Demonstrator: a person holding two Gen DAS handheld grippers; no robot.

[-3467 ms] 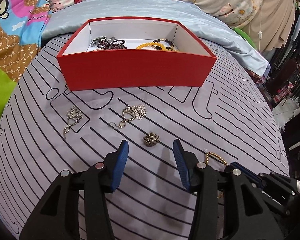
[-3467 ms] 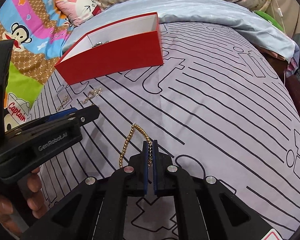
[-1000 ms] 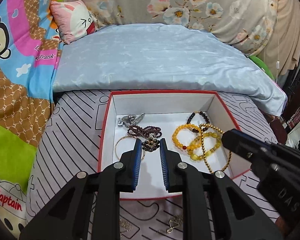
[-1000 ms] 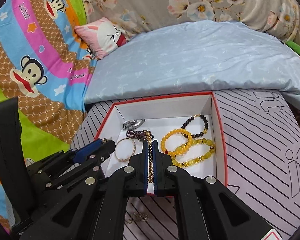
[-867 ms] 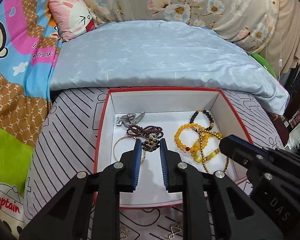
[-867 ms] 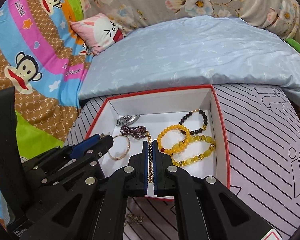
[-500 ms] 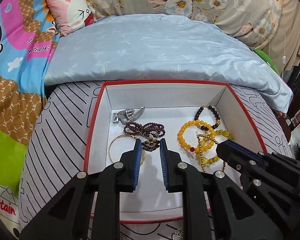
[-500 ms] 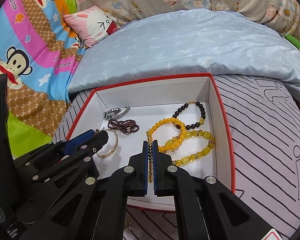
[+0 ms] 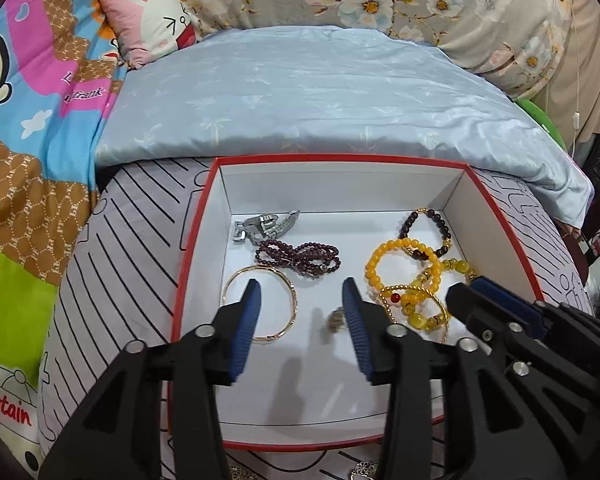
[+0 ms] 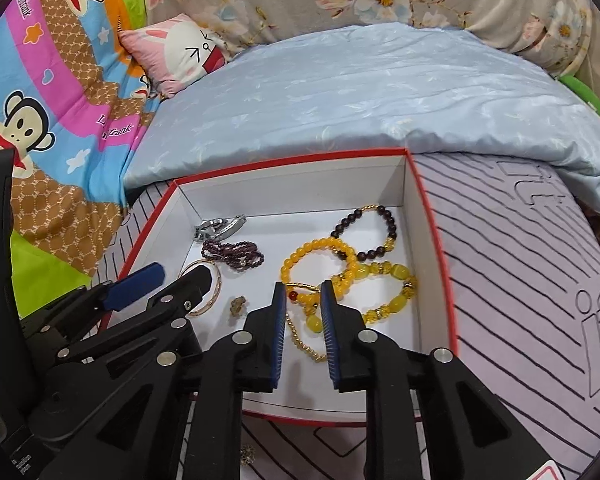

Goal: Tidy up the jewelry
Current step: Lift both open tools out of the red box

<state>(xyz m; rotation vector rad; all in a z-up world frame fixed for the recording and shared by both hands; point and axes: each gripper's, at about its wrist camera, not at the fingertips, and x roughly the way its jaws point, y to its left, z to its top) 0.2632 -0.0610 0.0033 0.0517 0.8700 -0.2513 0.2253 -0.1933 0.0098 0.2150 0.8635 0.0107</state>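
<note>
With both grippers, left (image 9: 302,318) and right (image 10: 303,320), open over the box (image 9: 500,216), brooch (image 9: 335,320) and chain (image 10: 300,338) dropped, lift straight up clear of the near wall.

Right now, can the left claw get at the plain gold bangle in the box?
Probably yes. The left claw is open above the red box, and the gold bangle lies flat just ahead of its left finger, with nothing lying over it.

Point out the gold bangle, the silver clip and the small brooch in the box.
gold bangle (image 9: 293,298), left wrist view, on its right rim.
silver clip (image 9: 265,225), left wrist view, on its middle.
small brooch (image 10: 237,305), right wrist view, on its centre.
</note>
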